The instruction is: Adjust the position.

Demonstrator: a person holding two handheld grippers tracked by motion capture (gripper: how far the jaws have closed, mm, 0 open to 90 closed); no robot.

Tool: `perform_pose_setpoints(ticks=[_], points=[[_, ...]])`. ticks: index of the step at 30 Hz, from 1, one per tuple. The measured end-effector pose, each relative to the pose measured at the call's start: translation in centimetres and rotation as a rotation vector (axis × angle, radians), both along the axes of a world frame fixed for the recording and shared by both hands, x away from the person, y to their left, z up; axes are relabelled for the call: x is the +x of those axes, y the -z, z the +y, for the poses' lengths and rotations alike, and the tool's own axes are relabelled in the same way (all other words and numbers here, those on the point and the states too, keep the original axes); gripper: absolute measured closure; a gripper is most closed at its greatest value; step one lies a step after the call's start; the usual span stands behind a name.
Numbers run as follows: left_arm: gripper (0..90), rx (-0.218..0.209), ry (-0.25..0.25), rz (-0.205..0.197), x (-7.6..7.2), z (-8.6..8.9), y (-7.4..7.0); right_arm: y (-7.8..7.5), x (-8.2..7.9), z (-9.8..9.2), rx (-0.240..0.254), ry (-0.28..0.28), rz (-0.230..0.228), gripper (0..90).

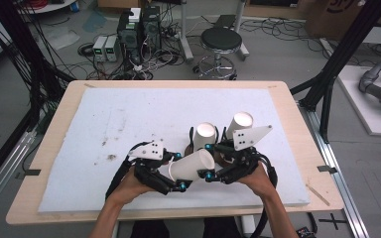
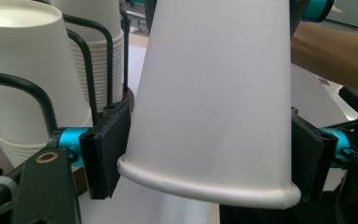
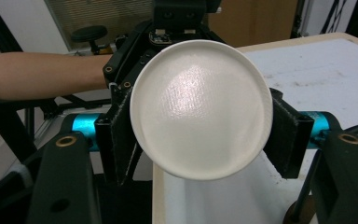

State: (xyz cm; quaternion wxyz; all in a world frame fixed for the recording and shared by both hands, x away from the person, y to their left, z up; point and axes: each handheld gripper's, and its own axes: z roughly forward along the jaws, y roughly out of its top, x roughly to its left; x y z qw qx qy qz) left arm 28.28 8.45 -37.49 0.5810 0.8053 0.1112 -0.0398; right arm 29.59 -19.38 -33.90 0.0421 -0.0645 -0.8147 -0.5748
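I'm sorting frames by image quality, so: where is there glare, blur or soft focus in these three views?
Right gripper view: a soft sheen sits on the bottom disc of the paper cup, with the background behind it soft. Left gripper view: the cup's wall is evenly lit and nearly featureless, and the stacked cups behind look slightly soft. High view: even light, faint shadows on the white mat, edges bowed.

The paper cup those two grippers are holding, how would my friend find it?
Look at the white foam mat covering the table, near the person's edge. Two stacks of cups stand upright there in a black wire rack. The paper cup lies on its side just in front, alone, clamped between the left gripper and right gripper.
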Motion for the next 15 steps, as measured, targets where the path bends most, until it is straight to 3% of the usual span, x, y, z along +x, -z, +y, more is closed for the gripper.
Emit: perform_pose_setpoints(ticks=[2, 3, 4, 15], points=[[25.6, -0.004, 0.0, 0.003, 0.01, 0.01, 0.01, 0.06, -0.06, 0.05, -0.005, 0.001, -0.006, 32.6], [26.7, -0.007, -0.001, 0.004, 0.01, 0.02, -0.01, 0.15, -0.08, 0.27, -0.013, -0.004, 0.011, 22.5], [27.2, -0.008, -0.002, 0.003, 0.01, 0.05, -0.02, 0.14, -0.17, 0.4, -0.025, 0.008, 0.006, 18.4], [28.9, 0.004, -0.003, -0.011, -0.11, 0.42, -0.07, -0.12, -0.14, 0.46, -0.033, 0.011, 0.003, 14.8]])
